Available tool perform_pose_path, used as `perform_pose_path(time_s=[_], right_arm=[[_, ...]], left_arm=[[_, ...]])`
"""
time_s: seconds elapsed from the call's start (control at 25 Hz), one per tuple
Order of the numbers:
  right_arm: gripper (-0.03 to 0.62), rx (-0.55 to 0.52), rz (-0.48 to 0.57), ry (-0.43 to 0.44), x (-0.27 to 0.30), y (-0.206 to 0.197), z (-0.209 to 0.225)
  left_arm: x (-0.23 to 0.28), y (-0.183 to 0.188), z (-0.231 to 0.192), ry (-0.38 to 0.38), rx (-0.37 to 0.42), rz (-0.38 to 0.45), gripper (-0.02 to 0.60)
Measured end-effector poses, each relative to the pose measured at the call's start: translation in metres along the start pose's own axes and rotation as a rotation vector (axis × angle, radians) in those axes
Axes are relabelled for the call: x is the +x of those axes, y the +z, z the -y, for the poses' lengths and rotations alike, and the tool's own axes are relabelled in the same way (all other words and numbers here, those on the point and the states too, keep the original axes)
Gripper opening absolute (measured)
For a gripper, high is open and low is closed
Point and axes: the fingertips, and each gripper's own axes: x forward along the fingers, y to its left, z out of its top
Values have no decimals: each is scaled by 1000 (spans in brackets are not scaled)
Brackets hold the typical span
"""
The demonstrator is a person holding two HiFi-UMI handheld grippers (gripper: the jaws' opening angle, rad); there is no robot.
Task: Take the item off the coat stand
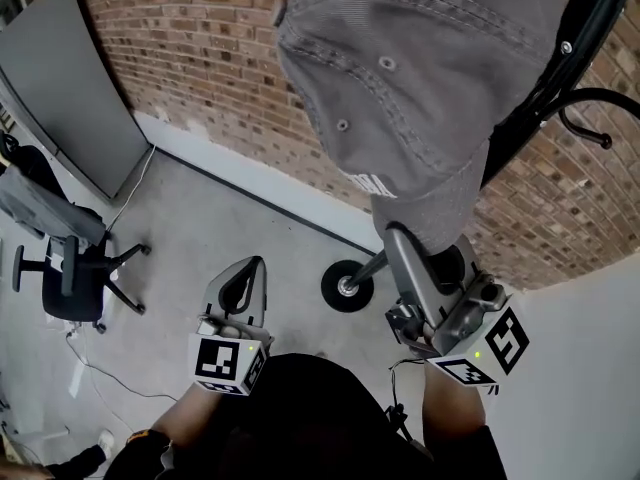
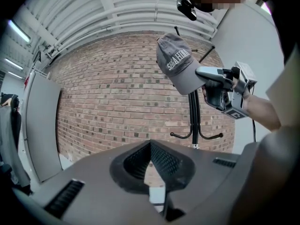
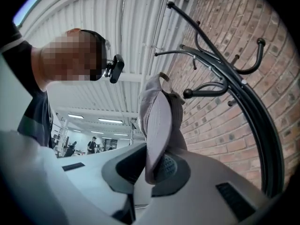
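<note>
A grey cap (image 1: 400, 78) hangs up on the black coat stand (image 1: 545, 78), whose round base (image 1: 347, 286) rests on the floor by the brick wall. My right gripper (image 1: 405, 233) reaches up and is shut on the cap's brim. In the right gripper view the brim (image 3: 157, 121) stands edge-on between the pads of that gripper (image 3: 152, 165), beside the stand's curved hooks (image 3: 220, 86). The left gripper view shows the cap (image 2: 176, 62) and the right gripper (image 2: 200, 72) at its brim. My left gripper (image 1: 245, 268) hangs low at the left, shut and with nothing in it (image 2: 150, 149).
A black office chair (image 1: 70, 268) stands at the left, with a grey panel (image 1: 70, 98) leaning on the brick wall (image 1: 200, 48) behind it. A cable (image 1: 110, 373) runs over the floor. A white wall (image 1: 590, 368) closes the right side. Another person (image 3: 93, 144) stands far off.
</note>
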Motion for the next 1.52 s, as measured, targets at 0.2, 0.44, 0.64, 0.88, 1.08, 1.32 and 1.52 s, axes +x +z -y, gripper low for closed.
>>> perform_pose_path(time_s=[0.2,0.44,0.64,0.88,1.08,1.32,1.52], right_arm=[[31,86,-59,-5,34,-44,-34],[31,279,-127,-108,52,-121,-82],[31,385,-194,-286,40,-180,-119],[31,454,-236,-514,11,-233,-150],[31,487,-220,-662,-28,-247,-172],[31,497,-166,-778,-102,-243,-189],[31,496,-125,-839,-167,-225,-200]], left_arm=[[-18,-2,-48,4,-8,8,25],[-42,-24,-97,-69,-22,-38,25],[-64,-59,-111,-228,-28,-134,25],[-74,-85,-104,-437,-53,-155,25],[-82,-88,-90,-539,-38,-168,25],[-102,-115,-38,-606,10,-248,25],[-118,-121,27,-654,46,-259,25]])
